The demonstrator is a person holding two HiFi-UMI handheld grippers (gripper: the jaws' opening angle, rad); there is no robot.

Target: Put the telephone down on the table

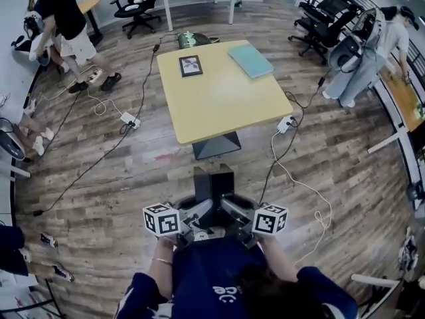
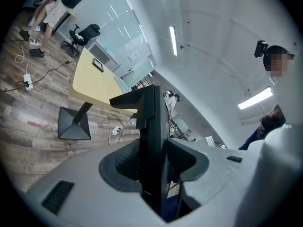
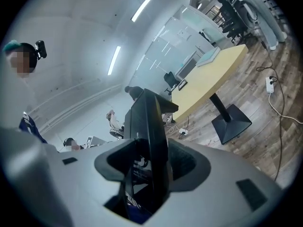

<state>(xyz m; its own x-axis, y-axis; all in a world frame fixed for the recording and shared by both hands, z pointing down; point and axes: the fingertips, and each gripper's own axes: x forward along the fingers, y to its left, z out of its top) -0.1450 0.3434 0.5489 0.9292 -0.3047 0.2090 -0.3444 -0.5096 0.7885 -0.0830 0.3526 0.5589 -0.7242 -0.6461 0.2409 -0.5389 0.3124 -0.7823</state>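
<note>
The black telephone is held upright in the air close to my body, short of the yellow table. My left gripper grips it from the left and my right gripper from the right. In the left gripper view the jaws press on the telephone's thin black body, with the table beyond. The right gripper view shows the same: the jaws clamp the telephone, and the table lies ahead.
On the table lie a framed picture and a teal folder. Its dark base stands on the wooden floor. Power strips and cables trail on both sides. Office chairs and people stand around.
</note>
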